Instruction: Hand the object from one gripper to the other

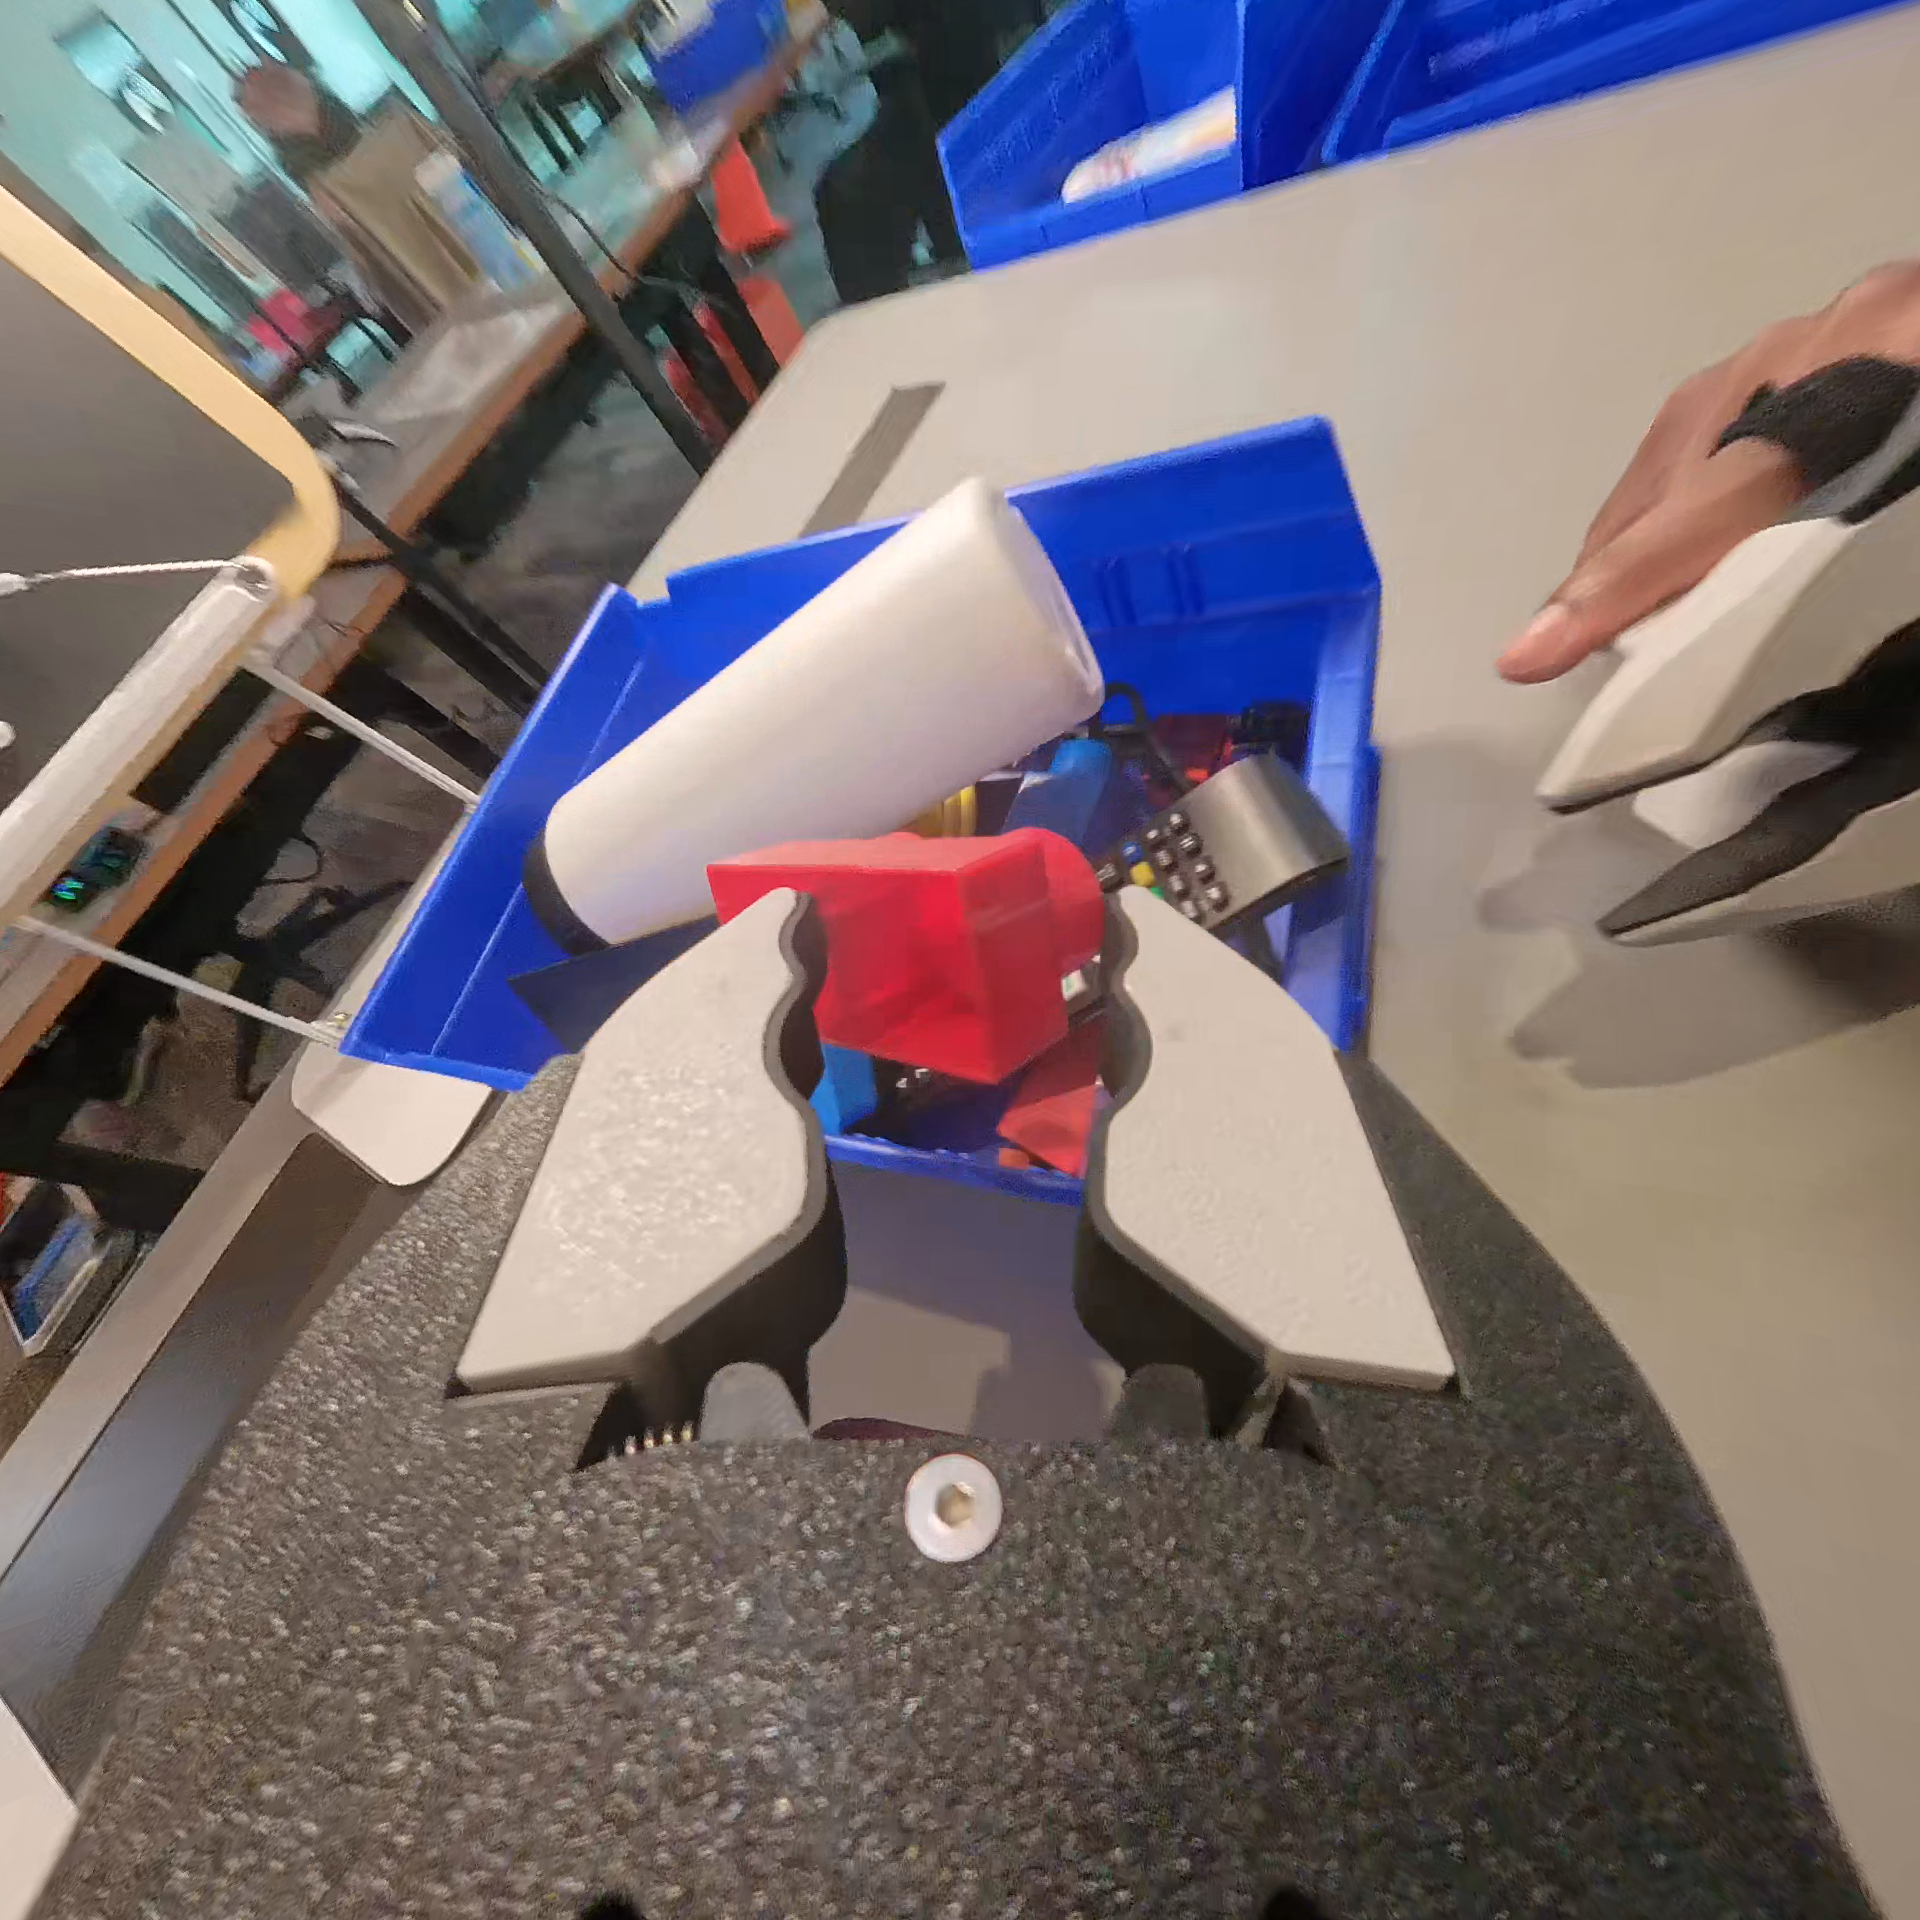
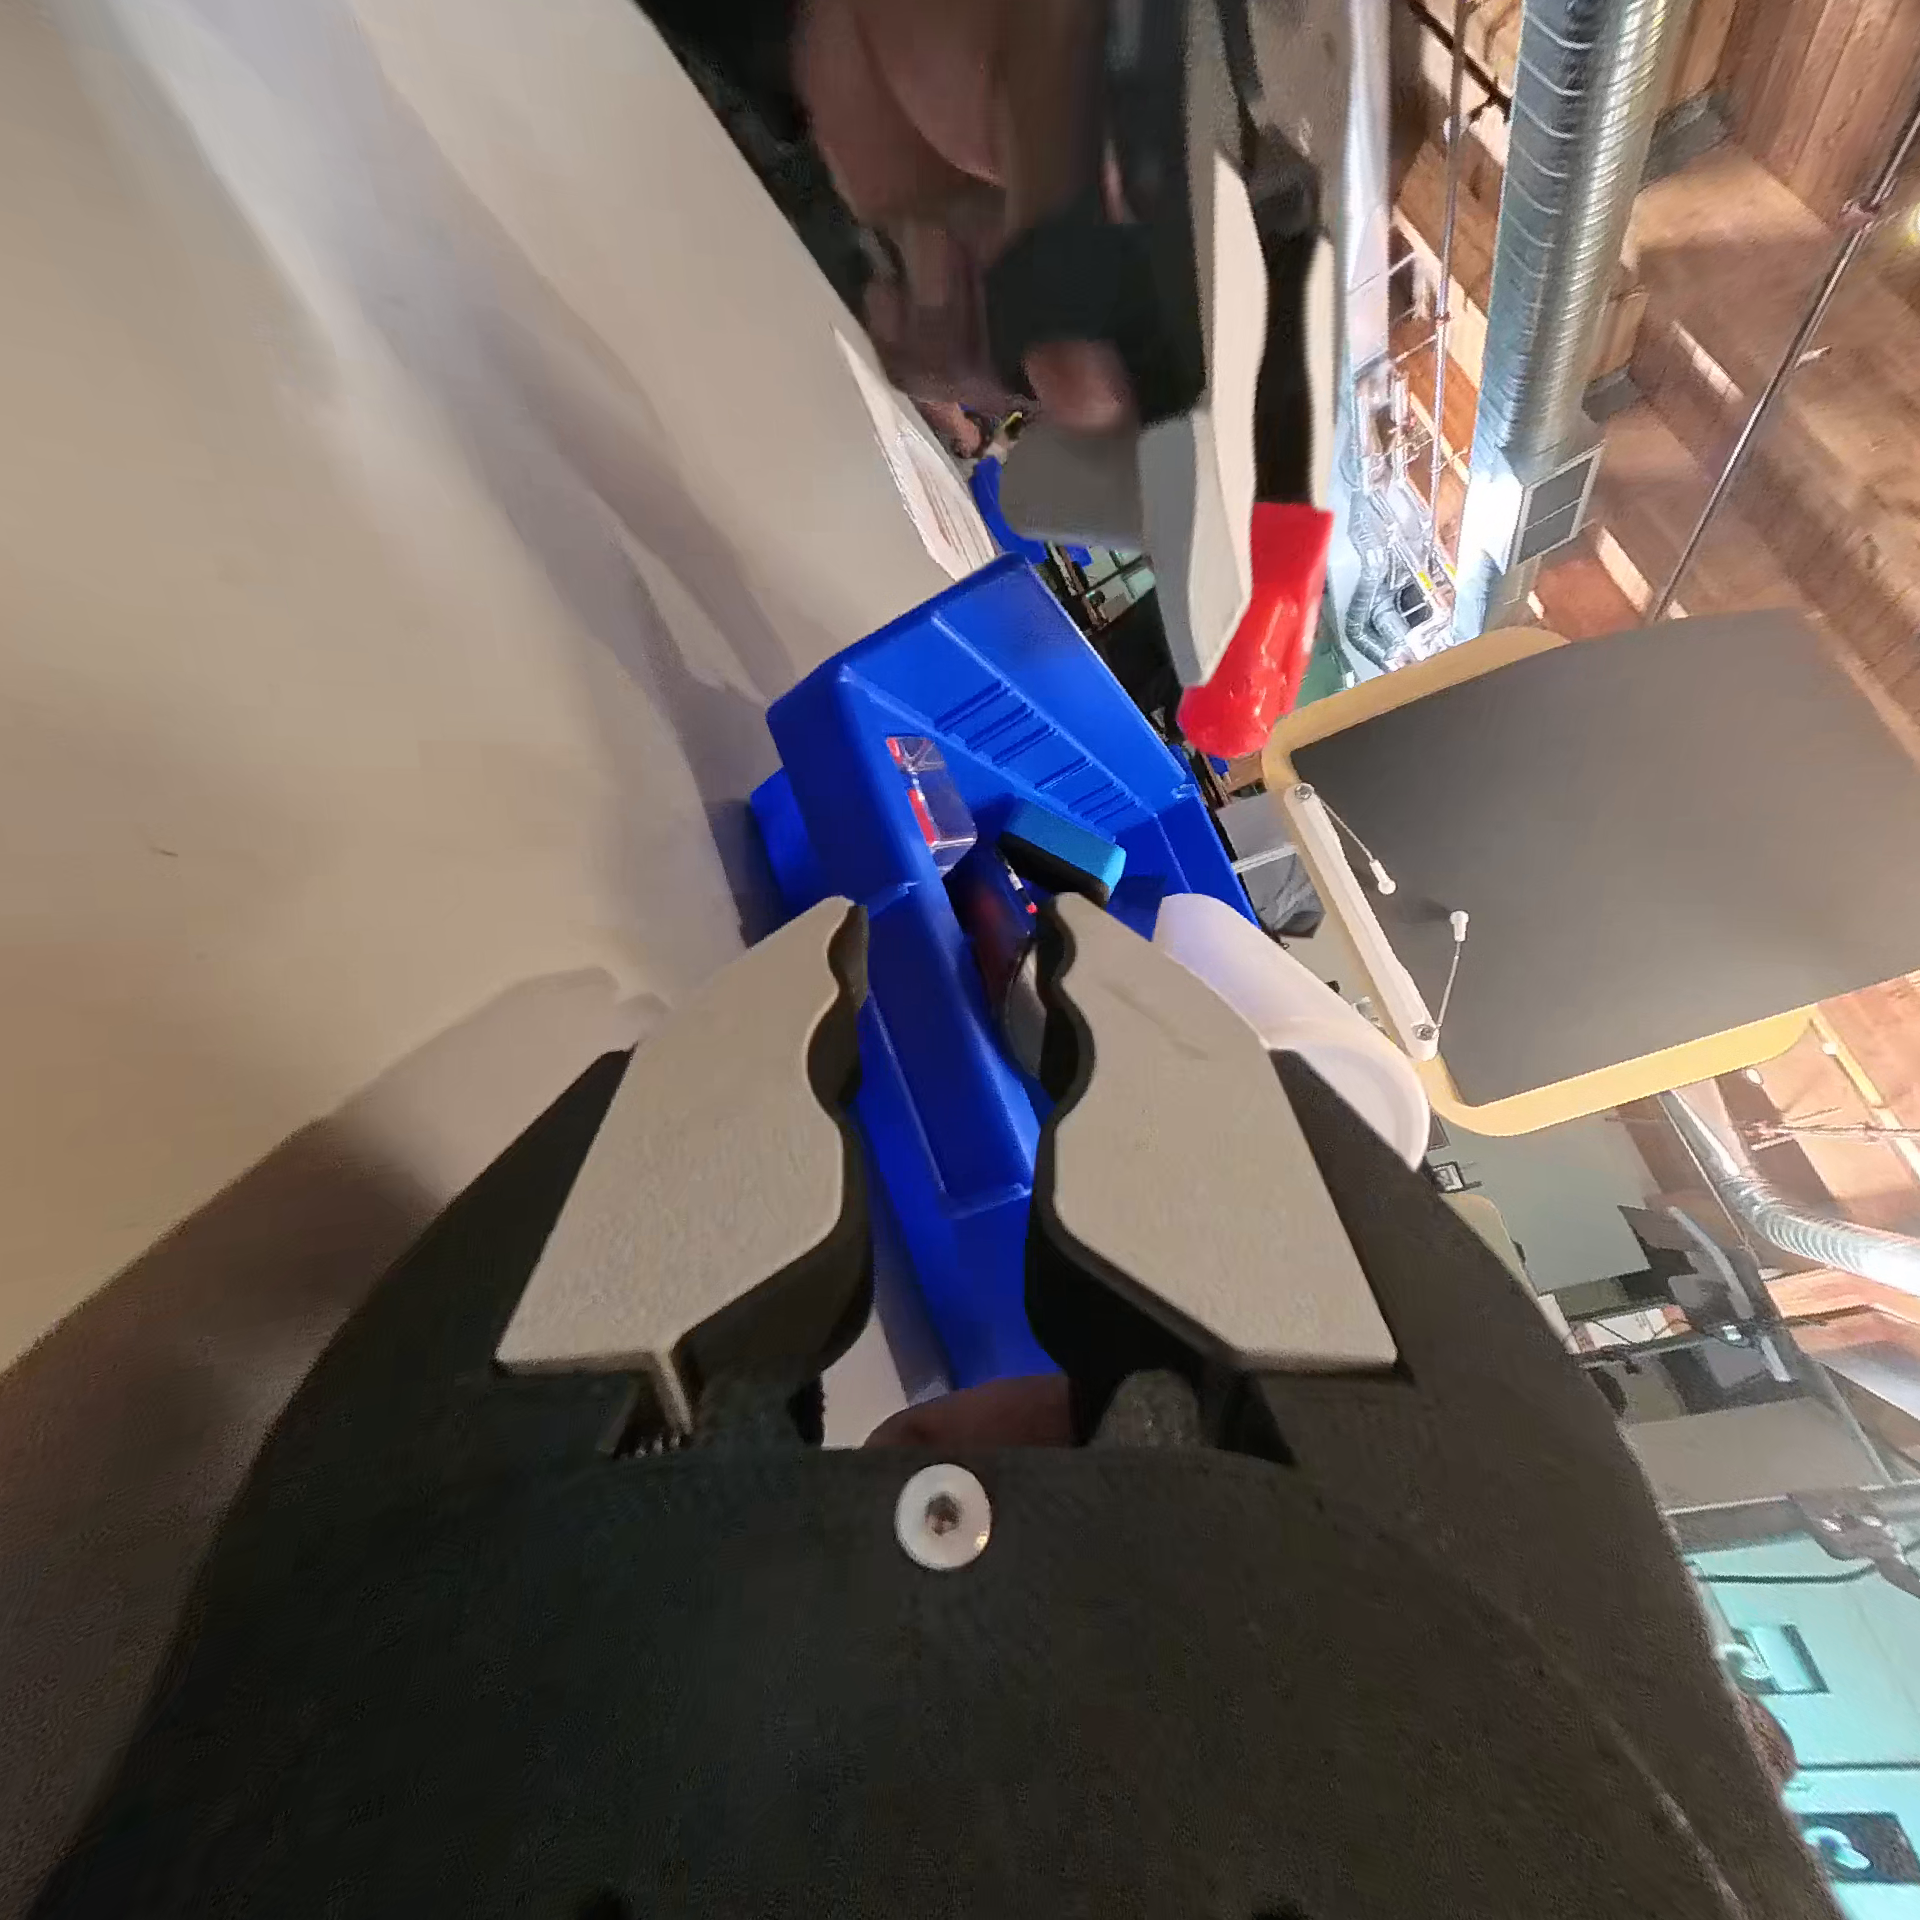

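Red plastic object (image 1: 940,956) sits pinched between the fingers of the left gripper (image 1: 956,925), held above the blue bin (image 1: 1226,582) on the grey worktop (image 1: 1558,312). A white cylinder (image 1: 821,707) leans out of the bin. The right gripper (image 2: 951,940) is spread with nothing between its fingers, off to the side of the bin

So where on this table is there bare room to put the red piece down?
Bare grey table lies between the near blue bin and the far blue bins, and right of the near bin, below the right gripper. The near bin is crowded: white bottle, card reader, loose parts.
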